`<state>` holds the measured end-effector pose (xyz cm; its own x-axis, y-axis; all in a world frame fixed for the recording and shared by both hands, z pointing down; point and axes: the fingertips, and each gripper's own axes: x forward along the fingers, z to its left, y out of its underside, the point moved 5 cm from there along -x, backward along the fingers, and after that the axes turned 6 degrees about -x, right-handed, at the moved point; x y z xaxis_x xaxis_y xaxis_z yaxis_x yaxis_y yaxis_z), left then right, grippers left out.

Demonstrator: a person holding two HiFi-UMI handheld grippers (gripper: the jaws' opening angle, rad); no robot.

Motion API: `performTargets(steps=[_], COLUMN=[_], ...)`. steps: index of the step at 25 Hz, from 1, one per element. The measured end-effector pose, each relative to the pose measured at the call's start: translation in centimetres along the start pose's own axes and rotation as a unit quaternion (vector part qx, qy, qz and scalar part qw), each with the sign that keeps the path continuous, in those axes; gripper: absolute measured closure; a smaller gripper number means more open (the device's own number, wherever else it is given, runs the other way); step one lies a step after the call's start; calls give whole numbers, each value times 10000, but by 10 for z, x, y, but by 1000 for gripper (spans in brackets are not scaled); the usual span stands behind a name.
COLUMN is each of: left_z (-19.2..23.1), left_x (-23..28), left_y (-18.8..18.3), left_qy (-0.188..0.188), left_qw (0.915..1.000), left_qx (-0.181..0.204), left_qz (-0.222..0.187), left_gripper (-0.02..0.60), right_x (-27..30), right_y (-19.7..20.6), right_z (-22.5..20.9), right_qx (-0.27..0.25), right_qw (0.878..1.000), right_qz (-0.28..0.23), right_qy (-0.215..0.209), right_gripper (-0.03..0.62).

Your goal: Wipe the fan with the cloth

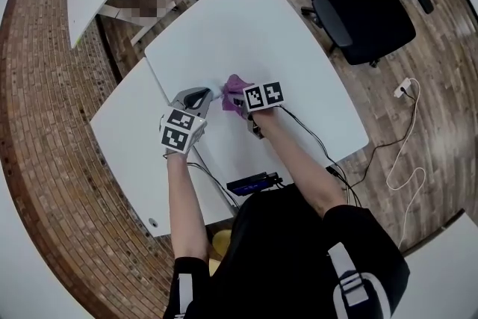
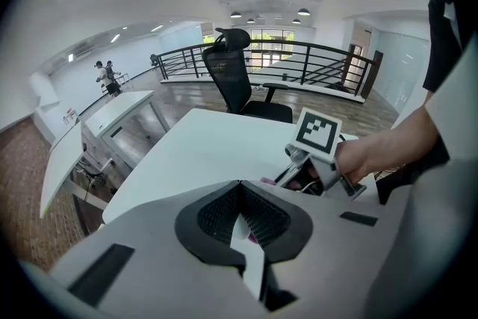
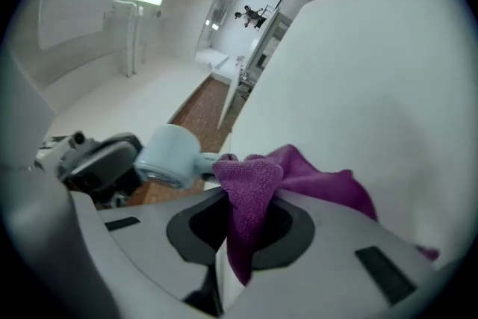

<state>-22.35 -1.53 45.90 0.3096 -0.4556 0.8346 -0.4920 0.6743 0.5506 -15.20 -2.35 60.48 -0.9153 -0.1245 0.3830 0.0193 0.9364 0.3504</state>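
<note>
- Smooth white table point(image 1: 284, 48) under both grippers, with the work just above its middle
- Pale blue fan point(image 3: 168, 155), glossy plastic, has a rounded body and a narrow stem; it is held up over the table
- Its long axis runs roughly level from one gripper to the other, with the stem end pointing at the cloth point(image 3: 299, 175)
- That cloth is purple, nubbly microfibre, bunched in soft folds and touching the stem tip
- Left gripper point(image 2: 243, 209) has its jaws pinched together on a thin pale part of the fan
- Right gripper point(image 3: 239, 194) has its jaws clamped on a fold of cloth
- Black office chair point(image 1: 362, 7) stands beyond, on a brick-patterned floor point(image 1: 45, 123)
</note>
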Motion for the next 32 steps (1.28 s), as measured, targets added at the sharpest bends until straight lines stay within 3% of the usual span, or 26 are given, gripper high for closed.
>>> performTargets(steps=[2,3,5,9,12,13,15,17,18,20,24,27,29,30,32], left_z=[2,2,3,-1,-1,0,2,3,3,2,-1,0,0,-2,-9], left_x=[-1,-1,-1,1,1,0,0,0,-1,-1,-2,-2,-1,-3,-13], left_y=[-1,-1,-1,0,1,1,1,2,3,4,3,4,6,7,8], left_qy=[-19,-42,-90,-93,-83,-91,-119,-136,-145,-164,-131,-179,-224,-212,-73], left_qw=[10000,10000,10000,9999,9998,9997,9996,9994,9993,9991,9985,9975,9963,9945,9824], left_qx=[-8,-6,16,-52,-135,-153,-179,-223,-246,-279,-411,-494,-596,-765,-1475], left_qz=[-25,-25,0,-31,-136,-166,-207,-241,-254,-263,-346,-471,-582,-688,-1146], left_gripper=[575,575,575,575,575,575,575,575,575,575,575,575,575,575,575], right_x=[1,4,16,25,-2,-12,-22,-15,-7,9,22,17,9,6,6], right_y=[-5,-6,-1,14,-18,-35,-66,-77,-74,-60,-38,-49,-71,-83,-105], right_z=[29,37,29,-17,-16,-9,14,32,34,22,-25,-36,-33,-25,7], right_qx=[-273,-505,-765,-663,-711,-599,-200,119,202,282,71,-626,-1216,-1408,-1675], right_qw=[9983,9970,9956,9923,9949,9964,9921,9855,9858,9906,9985,9933,9838,9822,9840], right_qz=[45,125,425,944,193,-306,-1210,-1473,-1402,-1167,-403,197,219,99,-212], right_qy=[-508,-568,-326,446,689,507,-249,-837,-906,-653,371,950,1303,1240,570], right_gripper=[553,553,553,553,553,553,553,553,553,553,553,553,553,553,553])
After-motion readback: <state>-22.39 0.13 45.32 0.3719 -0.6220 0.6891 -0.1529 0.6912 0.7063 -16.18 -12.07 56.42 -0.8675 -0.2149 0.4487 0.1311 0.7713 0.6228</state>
